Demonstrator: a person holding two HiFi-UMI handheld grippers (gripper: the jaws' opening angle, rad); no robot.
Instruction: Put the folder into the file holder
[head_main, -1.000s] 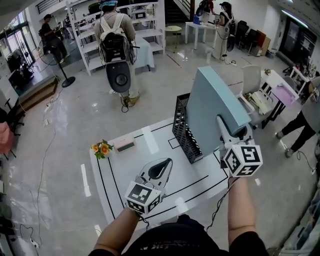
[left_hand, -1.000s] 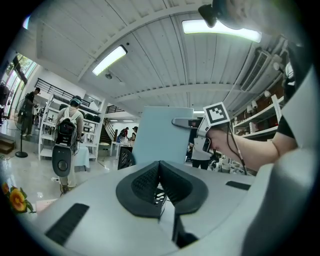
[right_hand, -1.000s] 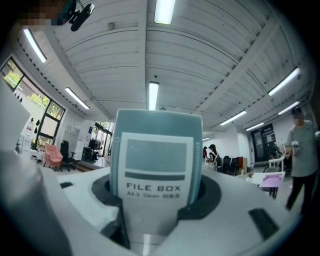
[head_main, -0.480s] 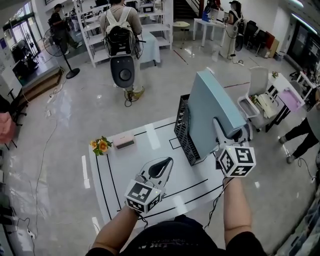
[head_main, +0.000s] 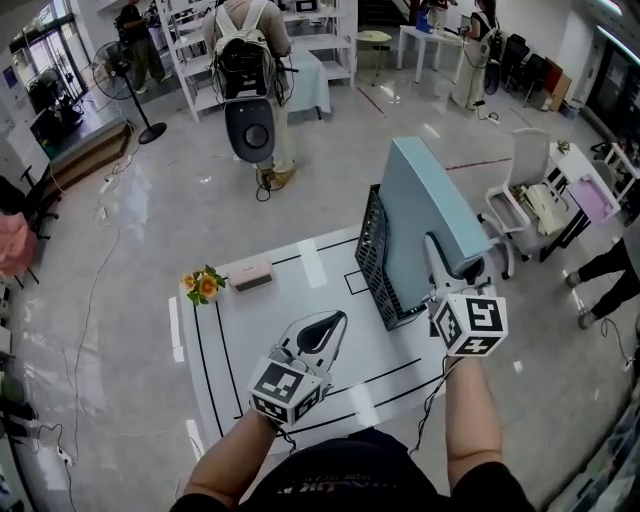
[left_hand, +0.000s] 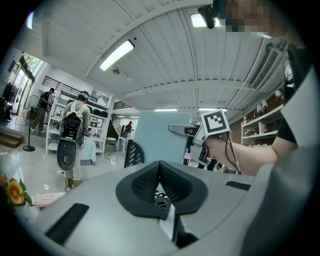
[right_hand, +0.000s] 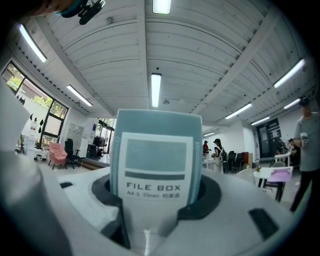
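On the white table (head_main: 300, 300) with black tape lines, head view: black mesh file holder (head_main: 374, 262) stands near the far right corner. Light-blue file box (head_main: 425, 215) is upright with its lower end down at the holder, the mesh wall against its left face. Cannot tell whether its bottom is seated. Right gripper (head_main: 447, 262) clamps the box by its near edge. Left gripper (head_main: 325, 326) hovers over the table centre, well apart from the holder, with nothing in it. Orange flowers (head_main: 203, 285) and a small pink box (head_main: 251, 273) lie at the far left of the table. Person with a backpack (head_main: 248, 62) stands on the floor beyond.

Left gripper view: jaws pressed together, pads meeting, nothing between them. Beyond them are the box, the holder at its left, and the right gripper with its marker cube on the box's right edge.

Right gripper view: jaws stand wide, closed on the box's spine. The spine label reads "FILE BOX". The spine fills the gap between the pads.
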